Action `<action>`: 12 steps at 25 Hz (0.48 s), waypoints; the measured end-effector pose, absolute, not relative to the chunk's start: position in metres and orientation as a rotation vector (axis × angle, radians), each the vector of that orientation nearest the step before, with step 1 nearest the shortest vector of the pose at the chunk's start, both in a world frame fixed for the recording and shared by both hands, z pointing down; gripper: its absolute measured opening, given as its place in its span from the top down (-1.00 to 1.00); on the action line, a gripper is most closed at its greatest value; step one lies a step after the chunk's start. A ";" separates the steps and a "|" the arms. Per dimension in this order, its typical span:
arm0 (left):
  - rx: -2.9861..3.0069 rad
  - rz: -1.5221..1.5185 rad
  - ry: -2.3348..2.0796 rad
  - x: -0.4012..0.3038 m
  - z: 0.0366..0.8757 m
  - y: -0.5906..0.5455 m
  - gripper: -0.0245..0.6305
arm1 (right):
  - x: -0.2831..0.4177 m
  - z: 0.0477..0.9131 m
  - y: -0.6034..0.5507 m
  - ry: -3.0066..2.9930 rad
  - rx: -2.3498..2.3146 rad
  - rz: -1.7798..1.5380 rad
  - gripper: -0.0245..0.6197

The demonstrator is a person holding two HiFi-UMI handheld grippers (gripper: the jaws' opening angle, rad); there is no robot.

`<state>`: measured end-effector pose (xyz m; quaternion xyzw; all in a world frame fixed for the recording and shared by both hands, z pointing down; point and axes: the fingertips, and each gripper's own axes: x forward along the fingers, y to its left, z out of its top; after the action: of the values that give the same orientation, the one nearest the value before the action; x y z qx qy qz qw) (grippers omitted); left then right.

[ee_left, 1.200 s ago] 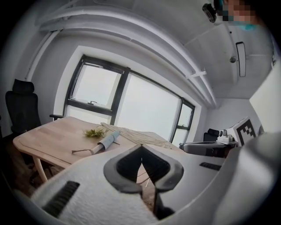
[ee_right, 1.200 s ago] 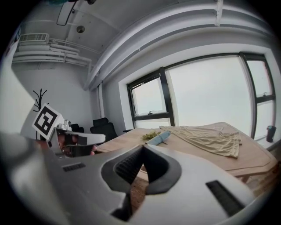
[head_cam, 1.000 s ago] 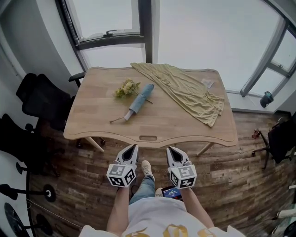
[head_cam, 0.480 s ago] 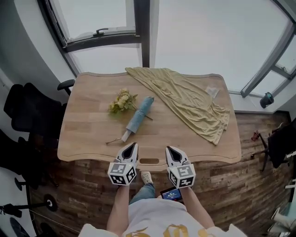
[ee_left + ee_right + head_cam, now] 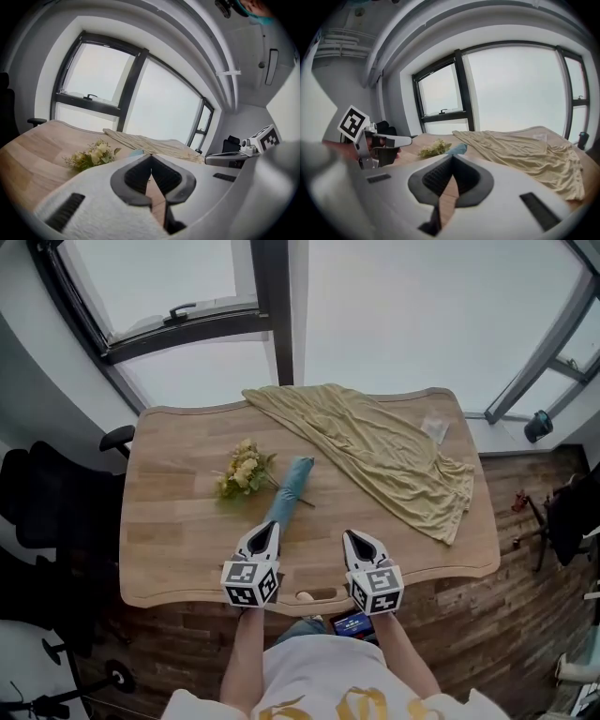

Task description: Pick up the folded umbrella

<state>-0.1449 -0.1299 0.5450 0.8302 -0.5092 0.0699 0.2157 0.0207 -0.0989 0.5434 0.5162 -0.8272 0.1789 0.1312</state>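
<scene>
Jaws together (nothing between); folded umbrella (image 5: 291, 486) just ahead of left gripper (image 5: 268, 529).

- Left gripper (image 5: 271, 525): jaws are lying fully together, tips meeting in a point, nothing between them.
- Right gripper (image 5: 352, 535): same, jaws are pressing closed, empty.
- Both are pointing forward, away from the torso, and tilting slightly down.
- They are sitting side by side, near each other but apart, roughly level.
- Left cube (image 5: 249, 583) and right cube (image 5: 378, 589) are facing up at the rear of each gripper.
- Left arm (image 5: 242, 652) and right arm (image 5: 398, 652) are reaching out bare, nearly parallel.
- Left hand (image 5: 344, 149) is wrapping its gripper's handle, as the right gripper view shows.
</scene>
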 end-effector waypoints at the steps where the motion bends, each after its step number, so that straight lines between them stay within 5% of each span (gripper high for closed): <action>1: 2.301 0.195 -1.407 -0.146 0.547 -0.134 0.86 | 0.020 0.544 -0.102 -2.399 1.504 0.519 0.89; 12: 2.268 0.269 -1.415 -0.157 0.560 -0.160 0.86 | 0.021 0.542 -0.127 -2.387 1.503 0.505 0.90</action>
<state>-0.1568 -0.1596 0.5605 0.8225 -0.5129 0.0975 0.2255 0.0206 -0.1273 0.5419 0.5195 -0.8251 0.1746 0.1375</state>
